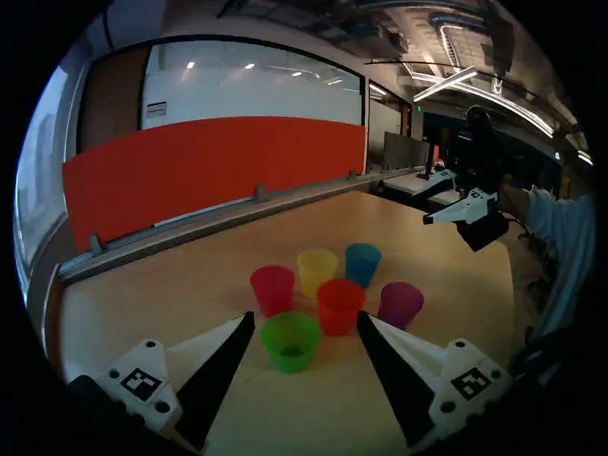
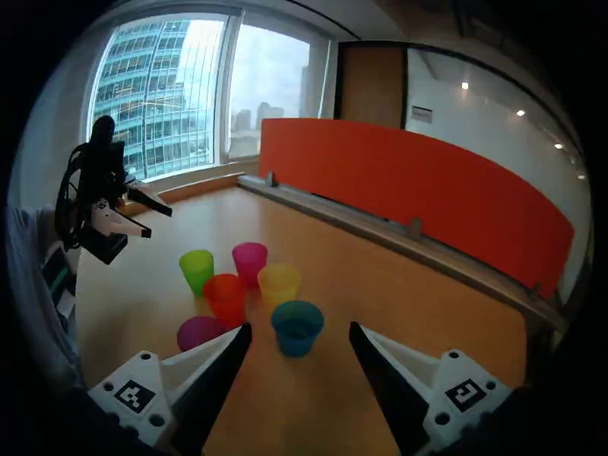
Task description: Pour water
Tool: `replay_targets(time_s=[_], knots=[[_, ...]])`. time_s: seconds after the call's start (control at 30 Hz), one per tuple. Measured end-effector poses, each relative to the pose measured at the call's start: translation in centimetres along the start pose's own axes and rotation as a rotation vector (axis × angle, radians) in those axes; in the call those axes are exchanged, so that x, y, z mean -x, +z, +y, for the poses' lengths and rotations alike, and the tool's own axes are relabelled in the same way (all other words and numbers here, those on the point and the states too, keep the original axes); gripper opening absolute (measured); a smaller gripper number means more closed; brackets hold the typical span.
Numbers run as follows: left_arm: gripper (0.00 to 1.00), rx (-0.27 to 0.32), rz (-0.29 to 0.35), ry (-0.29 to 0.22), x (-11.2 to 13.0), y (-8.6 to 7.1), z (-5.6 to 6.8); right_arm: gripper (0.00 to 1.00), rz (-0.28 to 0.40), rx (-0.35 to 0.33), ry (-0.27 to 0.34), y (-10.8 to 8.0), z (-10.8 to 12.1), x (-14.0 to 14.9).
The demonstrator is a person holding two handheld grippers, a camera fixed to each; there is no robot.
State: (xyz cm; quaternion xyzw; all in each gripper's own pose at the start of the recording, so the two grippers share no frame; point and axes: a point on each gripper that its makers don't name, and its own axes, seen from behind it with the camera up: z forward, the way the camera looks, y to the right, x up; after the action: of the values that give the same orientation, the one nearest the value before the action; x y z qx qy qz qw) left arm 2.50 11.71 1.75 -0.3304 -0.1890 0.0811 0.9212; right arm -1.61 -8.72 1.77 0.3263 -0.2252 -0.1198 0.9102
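Though empty, jaws wide apart, left gripper [image 1: 304, 315] and right gripper [image 2: 299, 327] by tapered translucent cups [image 1: 339, 305]

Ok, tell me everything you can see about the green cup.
The green cup is a small tapered tumbler, wider at the rim than at the base, in what looks like translucent plastic. It stands upright with its mouth open on the wooden table, at the near edge of a cluster of coloured cups, just ahead of the open left claw, which does not touch it. The orange cup sits close beside it; whether they touch is unclear. I cannot tell whether it holds water.
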Motion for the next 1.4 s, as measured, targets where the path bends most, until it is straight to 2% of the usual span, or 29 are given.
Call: replay_targets(time_s=[0.2,0.5,0.9,1.4], knots=[[1.0,0.005,-0.046,0.017,2.1,0.8,0.1,1.0,-0.024,0.0,-0.006,1.1,0.2,1.5],[1.0,-0.016,-0.107,0.041,4.6,2.2,-1.2,1.0,-0.046,-0.01,-0.01,3.3,0.3,2.8],[1.0,0.005,-0.181,0.011,7.6,4.4,-2.1,1.0,-0.101,-0.022,-0.018,6.5,0.4,5.3],[1.0,0.029,-0.236,0.003,9.2,7.0,-2.7,1.0,-0.146,-0.04,-0.019,9.9,0.2,7.0]])
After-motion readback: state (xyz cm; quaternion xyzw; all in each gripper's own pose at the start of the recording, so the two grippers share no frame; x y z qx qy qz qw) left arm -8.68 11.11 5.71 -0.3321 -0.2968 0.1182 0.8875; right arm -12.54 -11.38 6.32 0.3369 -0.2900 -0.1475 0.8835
